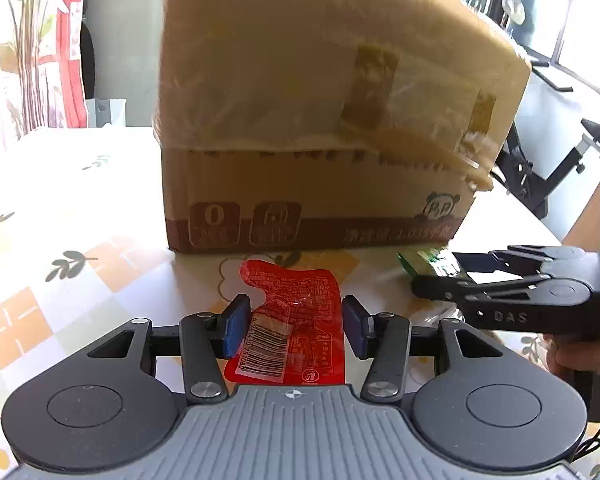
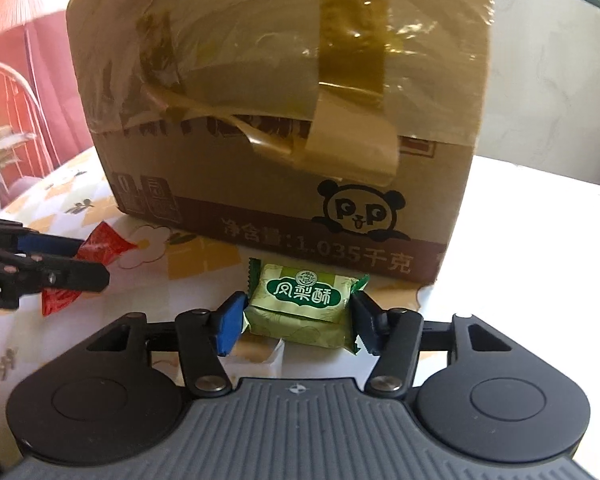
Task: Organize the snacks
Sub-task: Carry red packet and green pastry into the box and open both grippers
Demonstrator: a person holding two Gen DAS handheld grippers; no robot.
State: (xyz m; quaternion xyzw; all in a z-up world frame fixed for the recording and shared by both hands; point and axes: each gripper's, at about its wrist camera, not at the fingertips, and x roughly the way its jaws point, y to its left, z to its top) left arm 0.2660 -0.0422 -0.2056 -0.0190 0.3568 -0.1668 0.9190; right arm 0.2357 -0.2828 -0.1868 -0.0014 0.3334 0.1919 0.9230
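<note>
green snack packet clamped between right gripper pads.

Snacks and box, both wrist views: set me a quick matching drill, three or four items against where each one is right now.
Items:
1. red packet
2. green pastry pack
3. cardboard box
4. loose tape strip

Places:
A. standing on the tablecloth behind both snacks
B. between the left gripper pads
C. peeling off the box front
D. between the right gripper pads

Pairs: 1-B, 2-D, 3-A, 4-C
</note>
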